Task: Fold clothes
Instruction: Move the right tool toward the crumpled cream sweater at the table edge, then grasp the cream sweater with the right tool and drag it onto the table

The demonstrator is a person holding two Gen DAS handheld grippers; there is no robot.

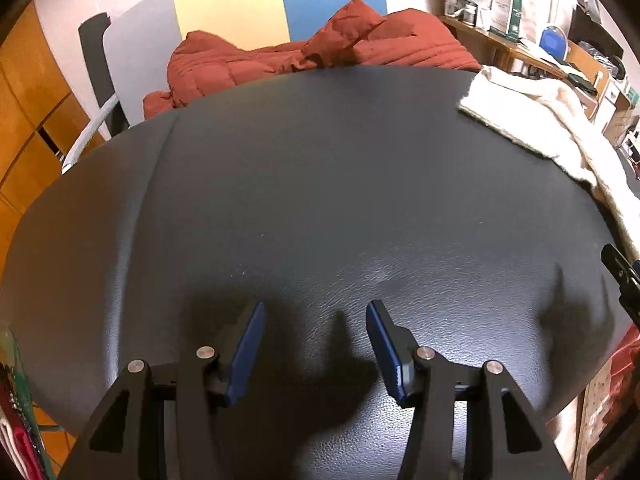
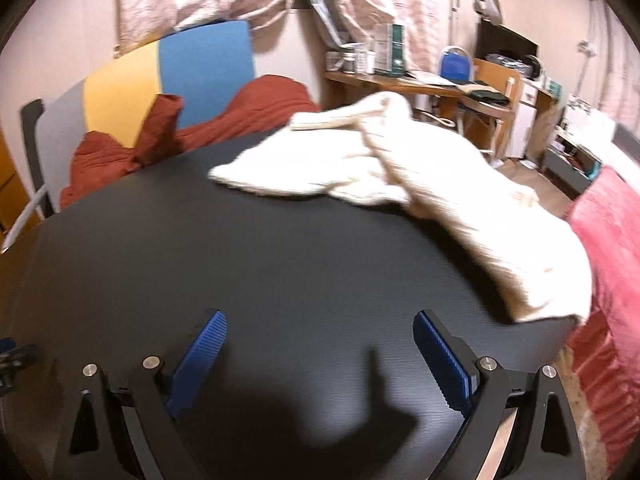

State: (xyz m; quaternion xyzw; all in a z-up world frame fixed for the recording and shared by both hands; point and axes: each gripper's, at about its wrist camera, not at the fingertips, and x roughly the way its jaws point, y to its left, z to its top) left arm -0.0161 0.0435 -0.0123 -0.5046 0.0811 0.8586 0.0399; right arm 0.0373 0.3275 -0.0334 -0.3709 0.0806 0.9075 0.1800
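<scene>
A cream knitted garment (image 2: pixel 400 176) lies rumpled on the far right part of the black table (image 2: pixel 240 248), one end trailing toward the right edge. In the left wrist view it (image 1: pixel 532 116) shows at the upper right. My left gripper (image 1: pixel 316 312) is open and empty, low over the bare black table (image 1: pixel 300 184). My right gripper (image 2: pixel 320 320) is open and empty over the table, short of the garment. The right gripper's edge (image 1: pixel 622 276) shows at the far right of the left wrist view.
A rust-red quilt (image 1: pixel 320 52) is heaped behind the table's far edge, with yellow and blue panels (image 1: pixel 280 0) behind it. A cluttered wooden desk (image 2: pixel 432 84) stands at the back right. A pink cloth (image 2: pixel 616 248) hangs beside the table's right edge. Wooden cabinets (image 1: pixel 24 100) are on the left.
</scene>
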